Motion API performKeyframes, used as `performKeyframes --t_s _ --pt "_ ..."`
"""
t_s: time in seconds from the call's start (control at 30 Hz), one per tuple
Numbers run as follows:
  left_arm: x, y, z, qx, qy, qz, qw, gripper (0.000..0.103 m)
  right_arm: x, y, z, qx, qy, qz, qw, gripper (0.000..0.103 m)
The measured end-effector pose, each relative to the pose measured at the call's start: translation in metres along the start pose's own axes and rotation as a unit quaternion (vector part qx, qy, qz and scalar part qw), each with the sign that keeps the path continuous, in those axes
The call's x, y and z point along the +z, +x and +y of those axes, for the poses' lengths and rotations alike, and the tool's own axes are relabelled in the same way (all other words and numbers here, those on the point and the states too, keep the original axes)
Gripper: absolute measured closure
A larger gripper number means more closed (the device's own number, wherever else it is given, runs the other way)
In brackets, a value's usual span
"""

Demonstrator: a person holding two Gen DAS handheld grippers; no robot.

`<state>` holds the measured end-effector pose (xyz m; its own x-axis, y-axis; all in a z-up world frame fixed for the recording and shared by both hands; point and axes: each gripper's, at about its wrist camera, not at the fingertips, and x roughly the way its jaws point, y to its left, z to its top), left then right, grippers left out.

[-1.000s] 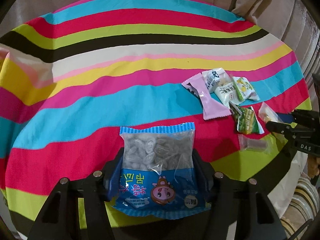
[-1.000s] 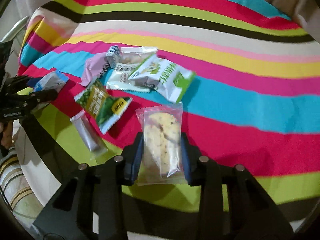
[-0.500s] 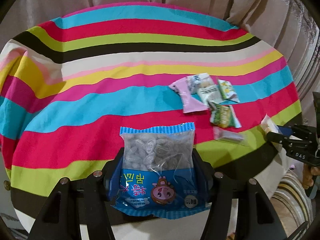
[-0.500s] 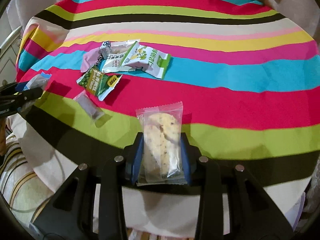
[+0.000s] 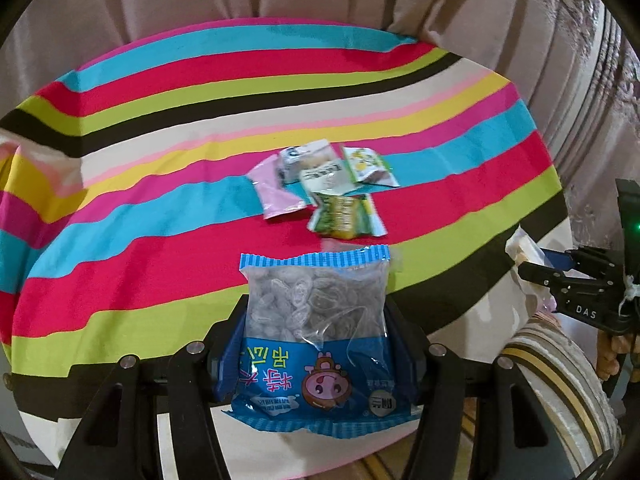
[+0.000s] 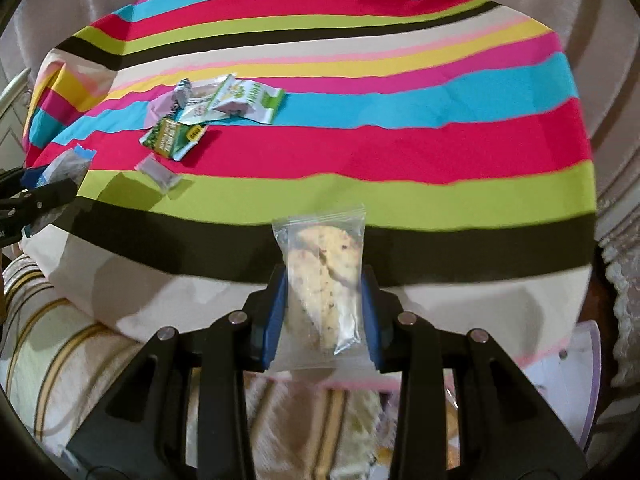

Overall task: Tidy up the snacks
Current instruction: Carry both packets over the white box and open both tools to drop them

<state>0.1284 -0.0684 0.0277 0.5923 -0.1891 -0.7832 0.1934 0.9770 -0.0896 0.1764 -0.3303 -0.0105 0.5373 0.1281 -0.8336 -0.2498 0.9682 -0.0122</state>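
Left wrist view: left hand-held gripper (image 5: 316, 336) grasps the blue candy bag (image 5: 316, 332), right hand-held gripper (image 6: 325, 304) grasps the biscuit packet (image 6: 322, 280), while several snack packets (image 5: 320, 184) lie unsorted on the striped surface (image 5: 160, 168).

I see the tabletop cloth (image 5: 168, 184) banded in cyan, red, lime, black, cream, yellow and pink. On it, a lilac packet (image 5: 276, 194) lies left of a green-and-yellow packet (image 5: 344, 216). My candy bag (image 5: 316, 336) is blue and clear.

Blue candy bag (image 5: 316, 336) and clear cookie packet (image 6: 324, 280) held upright.
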Motion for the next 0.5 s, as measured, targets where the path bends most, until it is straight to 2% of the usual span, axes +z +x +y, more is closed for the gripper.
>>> performKeyframes --t_s 0.5 --pt "0.008 0.007 -0.078 -0.03 0.079 0.013 0.9963 0.041 -0.041 -0.022 -0.052 -0.031 0.061 -0.002 0.998 0.064"
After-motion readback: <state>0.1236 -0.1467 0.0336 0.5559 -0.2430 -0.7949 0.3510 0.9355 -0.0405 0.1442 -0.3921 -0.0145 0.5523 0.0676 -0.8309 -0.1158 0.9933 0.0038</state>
